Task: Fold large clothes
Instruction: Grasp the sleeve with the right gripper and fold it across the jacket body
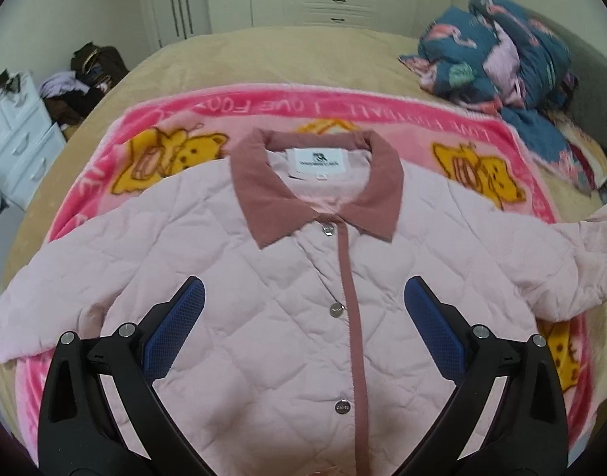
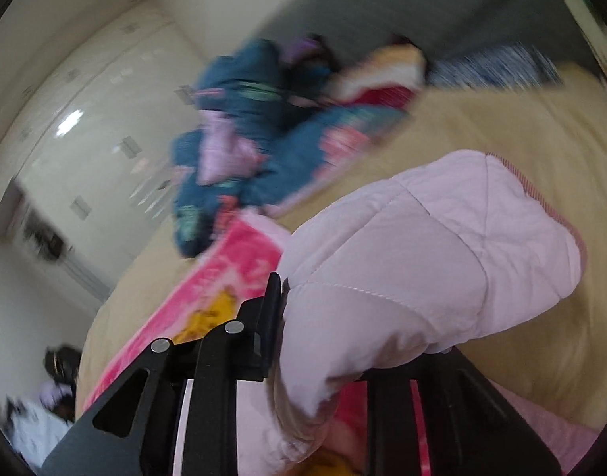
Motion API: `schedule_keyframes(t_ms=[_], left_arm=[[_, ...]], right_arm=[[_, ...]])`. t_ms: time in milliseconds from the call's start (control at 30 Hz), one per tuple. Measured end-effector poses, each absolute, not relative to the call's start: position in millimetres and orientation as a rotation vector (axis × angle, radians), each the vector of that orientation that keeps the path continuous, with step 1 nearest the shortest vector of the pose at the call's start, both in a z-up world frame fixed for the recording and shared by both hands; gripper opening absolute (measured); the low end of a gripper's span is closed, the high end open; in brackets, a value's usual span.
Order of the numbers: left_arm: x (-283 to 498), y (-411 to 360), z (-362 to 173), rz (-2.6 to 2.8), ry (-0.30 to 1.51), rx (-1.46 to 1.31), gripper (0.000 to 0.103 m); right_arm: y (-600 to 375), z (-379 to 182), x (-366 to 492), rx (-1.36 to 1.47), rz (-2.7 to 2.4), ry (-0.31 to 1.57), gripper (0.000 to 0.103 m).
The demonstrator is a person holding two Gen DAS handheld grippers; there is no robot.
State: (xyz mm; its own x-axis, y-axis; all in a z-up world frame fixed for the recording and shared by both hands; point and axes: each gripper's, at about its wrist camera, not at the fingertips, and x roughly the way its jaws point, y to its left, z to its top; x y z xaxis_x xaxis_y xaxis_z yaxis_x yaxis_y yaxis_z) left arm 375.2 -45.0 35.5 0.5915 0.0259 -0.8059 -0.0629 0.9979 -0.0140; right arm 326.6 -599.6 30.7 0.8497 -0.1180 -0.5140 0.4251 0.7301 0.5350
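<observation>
- While the pink quilted jacket (image 1: pixel 287 277) lies face up and buttoned on the pink cartoon blanket (image 1: pixel 144 127) that covers the bed (image 1: pixel 224 59), the first fold is only beginning.
- The left gripper (image 1: pixel 303 317) hovers over the chest of the jacket with its blue pads (image 1: pixel 176 329) wide apart, and it holds nothing.
- The right gripper (image 2: pixel 323 317) is closed on one sleeve (image 2: pixel 422 246) of the jacket; the cloth is bunched between the jaws and drapes over them, so the fingertips themselves are hidden.
- In the left wrist view this sleeve seems to be the one at the right side, where the cloth rises a little from the blanket.
- The right wrist view is blurred, so the exact place of the grip on the sleeve cannot be told.
- The step in hand is probably to fold the sleeve inward across the front.
- The next move calls for carrying the sleeve toward the button strip (image 1: pixel 353 317) and laying it flat there.
- The left gripper may need to press the body down, because thick padded cloth can drag with the sleeve.
- A heap of blue patterned bedding (image 1: pixel 498 47) lies at the far corner, well apart from the jacket.
</observation>
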Motion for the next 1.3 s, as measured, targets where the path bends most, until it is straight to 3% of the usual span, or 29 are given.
schedule_keyframes(t_ms=[233, 467, 767, 1100, 1167, 1233, 1300], left_arm=[[365, -12, 59, 0.017, 0.916, -0.095, 0.094], [356, 28, 64, -0.007, 0.902, -0.170, 0.094], [353, 71, 51, -0.037, 0.894, -0.263, 0.094], [359, 72, 24, -0.094, 0.917, -0.336, 0.094], [361, 72, 16, -0.096, 0.933, -0.350, 0.094], [363, 73, 8, -0.097, 0.949, -0.360, 0.094], [364, 74, 3, -0.093, 0.955, -0.366, 0.094]], right_arm=[[-507, 106, 350, 0.485, -0.114, 0.424, 0.021], [-390, 131, 374, 0.281, 0.074, 0.422, 0.021], [-284, 90, 392, 0.186, 0.192, 0.534, 0.021], [-199, 6, 391, 0.152, 0.270, 0.696, 0.022], [-193, -13, 391, 0.176, 0.283, 0.736, 0.024], [-190, -32, 387, 0.217, 0.286, 0.774, 0.045], [-195, -46, 381, 0.295, 0.281, 0.809, 0.055]])
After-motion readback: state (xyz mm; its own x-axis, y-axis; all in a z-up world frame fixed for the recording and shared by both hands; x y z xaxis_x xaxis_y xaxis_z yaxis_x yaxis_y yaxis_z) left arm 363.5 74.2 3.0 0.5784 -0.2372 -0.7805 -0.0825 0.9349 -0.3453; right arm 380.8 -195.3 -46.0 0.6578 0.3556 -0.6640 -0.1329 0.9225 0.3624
